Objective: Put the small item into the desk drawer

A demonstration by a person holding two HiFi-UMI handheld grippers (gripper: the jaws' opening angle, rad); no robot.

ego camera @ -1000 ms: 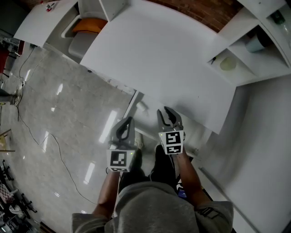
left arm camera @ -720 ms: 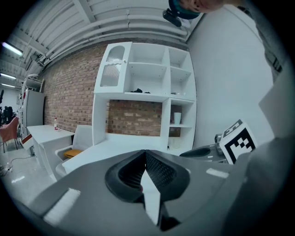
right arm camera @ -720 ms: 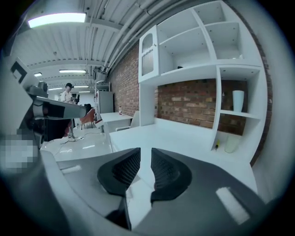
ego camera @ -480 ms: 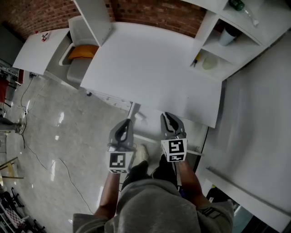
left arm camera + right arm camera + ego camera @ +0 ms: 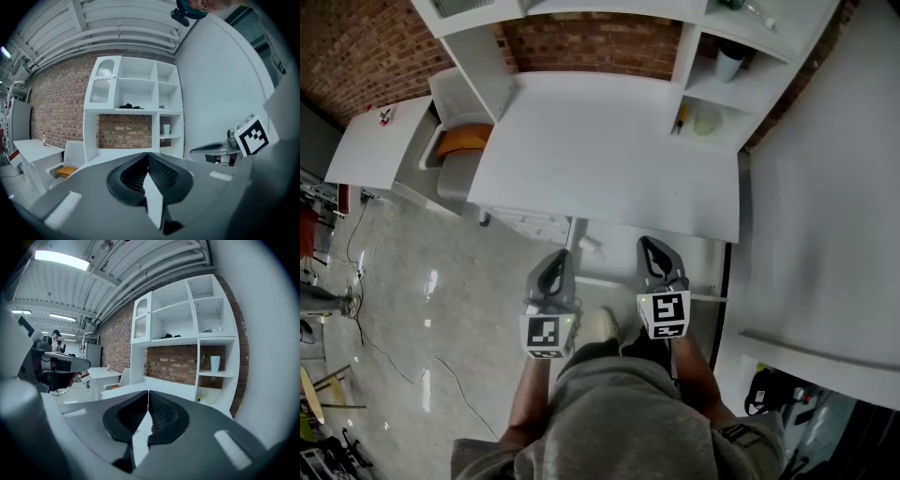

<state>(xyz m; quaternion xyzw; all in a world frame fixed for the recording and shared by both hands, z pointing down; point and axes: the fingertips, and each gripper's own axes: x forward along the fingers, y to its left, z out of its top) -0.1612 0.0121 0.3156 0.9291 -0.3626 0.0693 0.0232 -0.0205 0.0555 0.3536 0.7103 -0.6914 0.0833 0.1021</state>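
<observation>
The left gripper [image 5: 560,255] and right gripper [image 5: 650,244] are held pressed together and empty, the right's jaws having just been closing on nothing, probably for approaching the desk [image 5: 609,150] ahead, while the small item is not identifiable, perhaps on the shelf [image 5: 717,105] beyond.

White desk [image 5: 600,150] against brick wall [image 5: 591,42]; side shelf [image 5: 712,89] carries white cup [image 5: 729,64].

The white desk top [image 5: 609,159] is lying open across its whole middle — broad room for passing over. A shelf unit [image 5: 712,94] is closing off its right rear corner, a cup [image 5: 729,64] standing in one cubby. A white wall [image 5: 806,187] is running close along the right, and a chair [image 5: 459,155] is crowding the left edge.
</observation>
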